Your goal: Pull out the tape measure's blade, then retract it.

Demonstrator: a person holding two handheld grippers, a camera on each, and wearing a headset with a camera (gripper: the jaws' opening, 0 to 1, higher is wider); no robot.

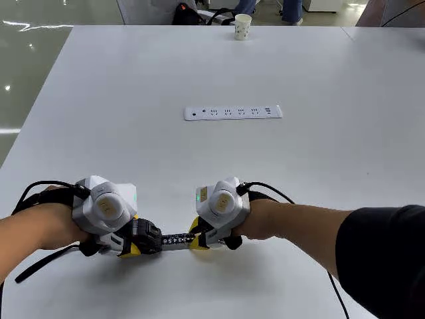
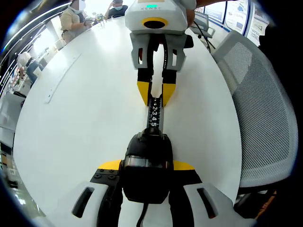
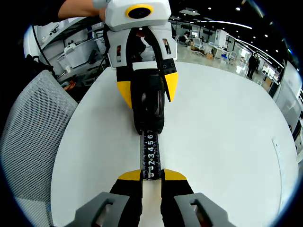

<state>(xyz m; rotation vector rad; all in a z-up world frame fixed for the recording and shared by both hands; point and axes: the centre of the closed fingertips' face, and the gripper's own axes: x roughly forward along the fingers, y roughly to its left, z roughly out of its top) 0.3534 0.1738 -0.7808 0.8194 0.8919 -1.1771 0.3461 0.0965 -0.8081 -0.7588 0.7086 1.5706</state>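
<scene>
Left tongs [image 2: 147,165] around the tape measure [image 3: 147,101], right tongs [image 3: 151,176] on its blade [image 3: 150,151].

The end hook of the blade [image 3: 150,156] is concealed between the closed jaws of the right gripper [image 3: 151,176]. The flanks of the tape measure case [image 2: 147,163] are covered by the clamping jaws of the left gripper [image 2: 147,165]. In the head view, the socket markings on the power strip [image 1: 233,112] and the print on the paper cup [image 1: 243,26] are too small to read.
</scene>
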